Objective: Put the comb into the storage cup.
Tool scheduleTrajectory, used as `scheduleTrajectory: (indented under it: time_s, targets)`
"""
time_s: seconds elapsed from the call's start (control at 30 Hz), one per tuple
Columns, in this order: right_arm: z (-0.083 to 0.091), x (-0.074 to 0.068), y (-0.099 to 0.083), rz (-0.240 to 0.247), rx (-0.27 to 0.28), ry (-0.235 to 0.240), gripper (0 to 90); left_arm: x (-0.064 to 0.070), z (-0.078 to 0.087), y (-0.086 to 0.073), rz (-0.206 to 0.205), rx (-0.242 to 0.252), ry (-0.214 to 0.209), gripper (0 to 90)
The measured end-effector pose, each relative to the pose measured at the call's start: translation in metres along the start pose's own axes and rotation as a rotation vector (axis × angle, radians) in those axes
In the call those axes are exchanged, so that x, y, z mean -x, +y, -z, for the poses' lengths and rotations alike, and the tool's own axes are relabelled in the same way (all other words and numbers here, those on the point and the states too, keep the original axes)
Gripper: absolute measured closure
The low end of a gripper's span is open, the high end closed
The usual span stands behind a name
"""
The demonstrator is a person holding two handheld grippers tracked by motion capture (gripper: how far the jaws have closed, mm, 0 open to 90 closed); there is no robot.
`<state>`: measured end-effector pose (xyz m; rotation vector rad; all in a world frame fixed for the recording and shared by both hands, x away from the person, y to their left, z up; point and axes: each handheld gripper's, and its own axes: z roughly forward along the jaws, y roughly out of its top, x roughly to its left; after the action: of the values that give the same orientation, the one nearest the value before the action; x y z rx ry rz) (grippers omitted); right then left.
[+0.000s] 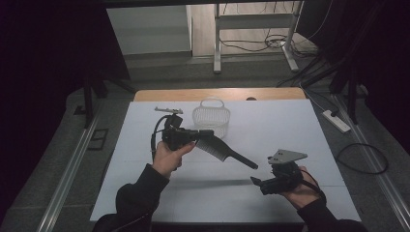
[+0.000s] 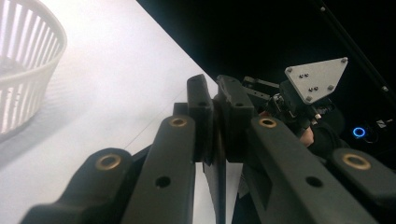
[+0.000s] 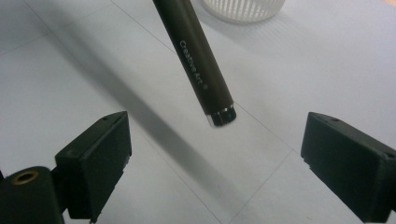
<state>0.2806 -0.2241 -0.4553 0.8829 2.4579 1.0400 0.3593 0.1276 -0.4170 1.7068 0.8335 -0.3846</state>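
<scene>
Between the clamped jaws of the left gripper (image 1: 205, 133), a dark comb (image 1: 225, 151) is hanging above the table (image 1: 290, 125), its handle reaching toward the right gripper (image 3: 215, 154), whose jaws are standing wide apart; a white basket (image 1: 211, 116) is sitting beyond.

I am reading one marking: small pale lettering, "Creative Art", is running lengthwise down the dark brown, round plastic comb handle (image 3: 196, 60), near its silver-ringed tip, which is hanging between my right gripper's (image 3: 217, 154) spread jaws.
</scene>
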Motion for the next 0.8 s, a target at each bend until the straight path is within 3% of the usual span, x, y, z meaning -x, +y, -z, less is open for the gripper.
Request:
scheduleTrajectory:
  time_s: [0.47,0.8]
  targets:
    - [0.004,0.008,-0.005,-0.004,-0.011,0.03,3.5,0.002,0.011,0.005,-0.016,0.022,0.04,83.8]
    - [0.011,0.012,-0.01,-0.023,-0.011,-0.004,0.0,0.0,0.02,0.008,-0.026,0.025,0.075,83.8]
